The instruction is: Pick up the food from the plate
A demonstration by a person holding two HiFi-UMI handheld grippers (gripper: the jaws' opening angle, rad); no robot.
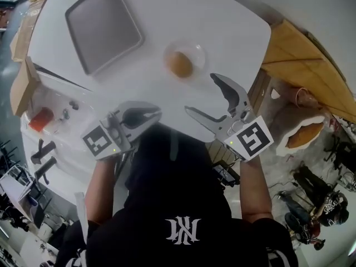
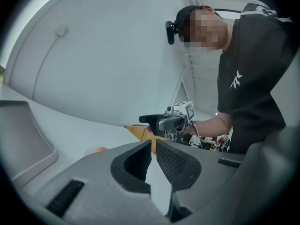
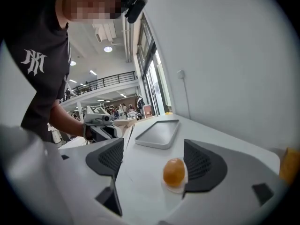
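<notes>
The food (image 1: 179,63) is a rounded, golden-brown lump, something like a small bun. It sits in the middle of a little pale plate (image 1: 196,53) out on the white desk (image 1: 228,21), and nothing touches it. The right gripper (image 1: 201,94) is held low, just short of the plate, with its jaws spread wide and nothing in them. In its own view the food lies ahead in the gap, close by the right-hand pad, so I'd say it is lined up to slide in around the lump and close on it. The left gripper (image 1: 154,113) hangs nearer the person's body, its jaws brought together at the tips and empty — parked out of the way, by the look of it, rather than helping. Beyond the plate, toward the desk's far left corner, a flat grey tray (image 1: 103,24) lies bare and well apart from the food; it may be where the food is meant to go, though that is a guess. Wooden boards (image 1: 303,60) lie off the desk's right edge, and a small orange thing (image 1: 40,119) sits on a second white surface to the left. Nothing stands between the open jaws and the food — only the plate's shallow rim might catch a jaw coming in low.
</notes>
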